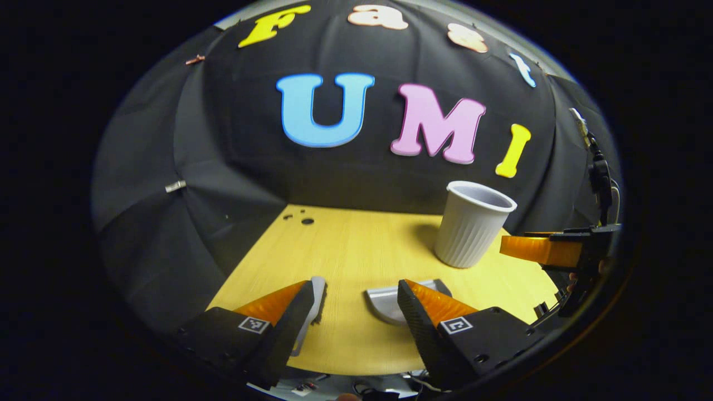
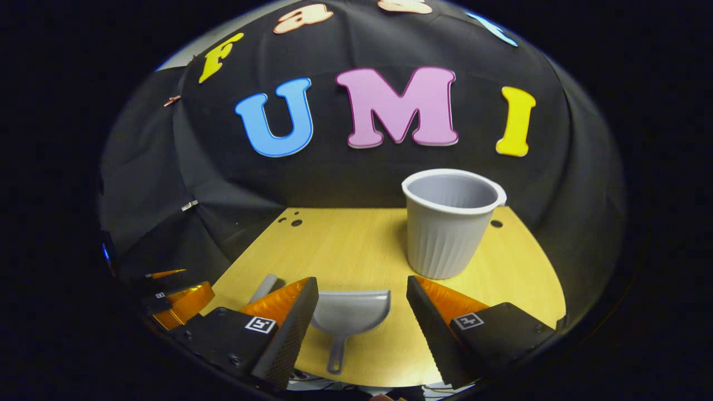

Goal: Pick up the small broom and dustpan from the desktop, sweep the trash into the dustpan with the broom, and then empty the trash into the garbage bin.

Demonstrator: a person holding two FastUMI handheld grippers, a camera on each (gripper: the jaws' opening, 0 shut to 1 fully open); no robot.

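A small grey dustpan lies flat on the yellow desktop, its handle towards me, below the gap of my right gripper, which is open and holds nothing. In the left gripper view the dustpan is partly hidden behind the right finger. The grey broom lies just beside the left finger of my left gripper, which stands open and holds nothing. In the right gripper view the broom peeks out left of the dustpan. The grey ribbed garbage bin stands upright behind them.
The bin stands at the right rear of the desktop. The right gripper hovers at the table's right edge, and the left gripper at its left edge. Small dark holes mark the far left corner. Black cloth walls close in the table.
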